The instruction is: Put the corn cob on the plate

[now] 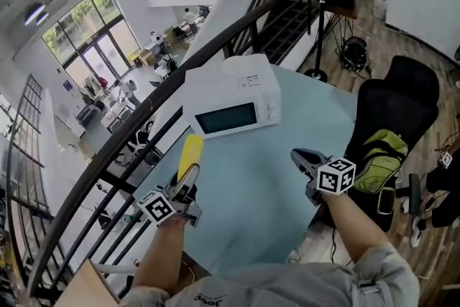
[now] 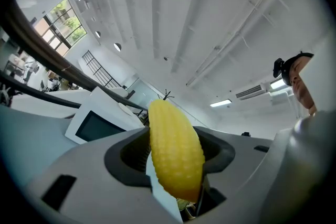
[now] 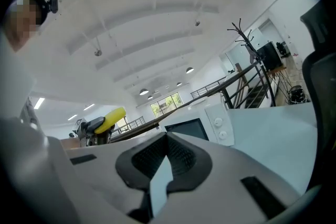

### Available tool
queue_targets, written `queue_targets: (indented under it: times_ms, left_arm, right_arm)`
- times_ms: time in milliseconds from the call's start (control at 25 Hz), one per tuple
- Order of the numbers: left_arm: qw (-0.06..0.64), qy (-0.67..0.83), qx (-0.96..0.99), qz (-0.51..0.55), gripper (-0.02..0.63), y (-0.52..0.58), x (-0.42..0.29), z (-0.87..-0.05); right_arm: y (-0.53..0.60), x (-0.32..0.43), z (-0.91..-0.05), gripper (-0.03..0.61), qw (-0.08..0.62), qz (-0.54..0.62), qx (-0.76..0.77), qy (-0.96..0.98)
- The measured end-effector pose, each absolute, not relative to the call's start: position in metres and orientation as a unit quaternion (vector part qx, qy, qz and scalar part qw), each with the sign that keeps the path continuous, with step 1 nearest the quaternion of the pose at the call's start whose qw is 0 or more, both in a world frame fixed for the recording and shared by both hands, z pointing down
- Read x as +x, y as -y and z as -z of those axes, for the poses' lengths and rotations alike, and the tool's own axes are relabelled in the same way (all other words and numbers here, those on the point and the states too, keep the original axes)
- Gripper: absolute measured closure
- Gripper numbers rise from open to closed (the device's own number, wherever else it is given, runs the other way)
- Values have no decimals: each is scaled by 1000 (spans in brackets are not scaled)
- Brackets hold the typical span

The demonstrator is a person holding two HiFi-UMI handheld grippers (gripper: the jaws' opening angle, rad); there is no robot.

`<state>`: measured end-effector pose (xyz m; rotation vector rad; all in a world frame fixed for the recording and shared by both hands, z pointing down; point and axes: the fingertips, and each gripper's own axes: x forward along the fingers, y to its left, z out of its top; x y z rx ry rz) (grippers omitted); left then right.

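- Two bare forearms sit nearest in the head view, left forearm (image 1: 164, 255) and right forearm (image 1: 357, 218). Each ends in 1 gripper w/ a marker cube, so 2 grippers total.
- Head view: left gripper (image 1: 188, 182) is clamped on the 1 corn cob (image 1: 190, 153). The cob sticks out past the jaws, up in the air over the pale table (image 1: 251, 205), near the railing-side edge.
- Head view: right gripper (image 1: 300, 157) is over the other side of the table, well apart from the left one. Its jaws are together w/ nothing in them.
- Head view, other things:
  - 1 white microwave (image 1: 230, 103) at the table's far end, w/ a dark window.
  - 1 black office chair (image 1: 395, 101) beside the table, w/ 1 yellow-green bag (image 1: 379, 153) on it.
  - 1 dark railing (image 1: 144, 111) along the table's left.
- Left gripper view: the corn cob (image 2: 176, 157) fills the middle, pinched btwn both jaws at its lower part. It is plain yellow w/ rows of small kernel bumps and a blunt tapered tip pointing up. The microwave (image 2: 97, 124) is behind it, to the left.
- Right gripper view: the jaws are closed on each other, empty. Beyond them are the microwave (image 3: 202, 127) w/ 2 knobs on its panel, and the table (image 3: 273, 136). Off to the left is the other gripper w/ the cob (image 3: 108, 119) tilted in it. 1 coat stand (image 3: 245, 42) is far back.
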<state>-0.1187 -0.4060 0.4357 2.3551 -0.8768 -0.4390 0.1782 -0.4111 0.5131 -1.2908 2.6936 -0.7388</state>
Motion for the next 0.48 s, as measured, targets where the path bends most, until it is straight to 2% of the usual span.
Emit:
queue_targets:
  times_ms: [480]
  left_arm:
    - [248,319,905,132,374,514,-89,-404]
  right_arm:
    - [513,163,-477,561,16,187,-434,-881]
